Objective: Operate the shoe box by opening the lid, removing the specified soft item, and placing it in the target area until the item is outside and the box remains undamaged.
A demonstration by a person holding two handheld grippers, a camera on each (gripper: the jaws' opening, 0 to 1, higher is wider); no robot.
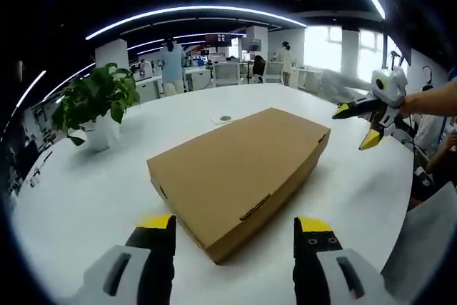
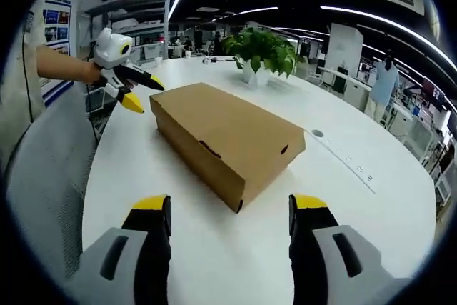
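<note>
Right now the shoe box lies flat and closed on the white tabletop, its lid down all round, with a small finger notch showing on its long side and another on the short end. I see nothing of the soft item; it must be inside, so opening has not begun.

My worry is the cardboard. If I pinch the lid edge hard or lever it up from one corner, I judge it could crease or tear at the notch, and the task wants the box unharmed. The tabletop also looks smooth, so a one-sided pull may simply skate the whole box away unless the other claw steadies it.

My left claw hangs just short of the box's near corner, jaws spread wide and yellow-tipped, gripping nothing and touching nothing. My right claw sits likewise before the opposite corner, jaws wide apart, empty, clear of the cardboard. In the left gripper view that right claw shows beyond the far end of the box, also released. A potted plant stands well apart on the tabletop, out of my way.
</note>
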